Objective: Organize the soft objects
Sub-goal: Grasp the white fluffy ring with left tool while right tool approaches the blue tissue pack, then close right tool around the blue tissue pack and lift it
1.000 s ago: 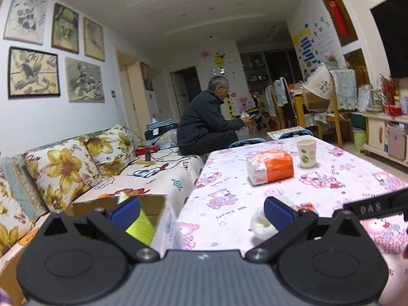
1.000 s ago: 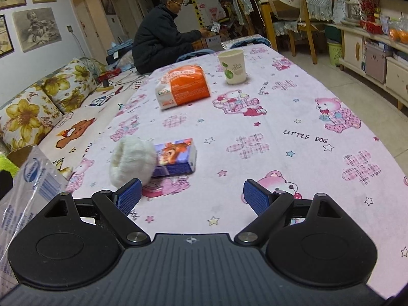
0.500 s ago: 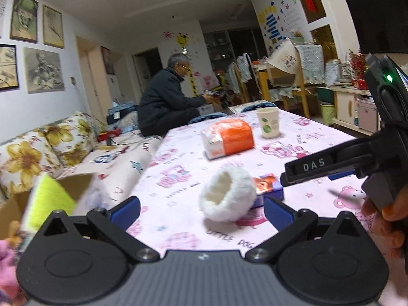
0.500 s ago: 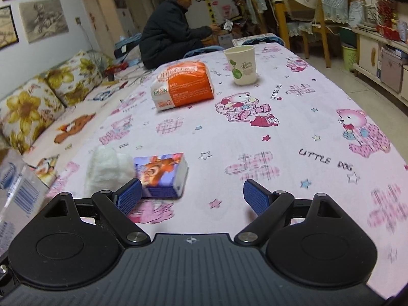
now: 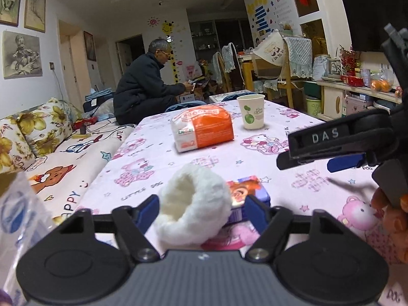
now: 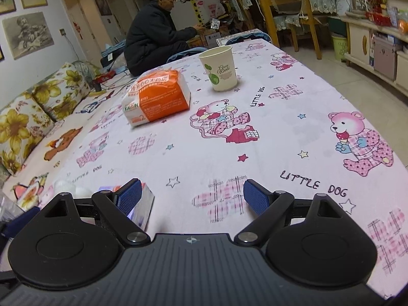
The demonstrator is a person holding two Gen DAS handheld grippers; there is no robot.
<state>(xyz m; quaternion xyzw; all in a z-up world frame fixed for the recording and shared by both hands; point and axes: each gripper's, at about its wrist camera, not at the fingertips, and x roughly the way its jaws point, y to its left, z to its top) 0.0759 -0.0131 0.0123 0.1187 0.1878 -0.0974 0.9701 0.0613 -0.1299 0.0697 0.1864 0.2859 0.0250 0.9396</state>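
- The left tongs (image 5: 202, 210) have swung away from the sofa-side cardboard box seen a second ago and now sit spread around the white fluffy cuff (image 5: 195, 207), fingers either side, not yet pinching.
- That suggests the cuff is the next soft thing to collect.
- Touching the cuff on its right lies the small cartoon tissue pack (image 5: 248, 193).
- The right tongs (image 6: 191, 195) hover spread and empty, right of the cuff.
- Beyond the cuff on the counter (image 6: 293, 132): the orange tissue package (image 6: 158, 99) and a paper cup (image 6: 219, 67), contents unseen.
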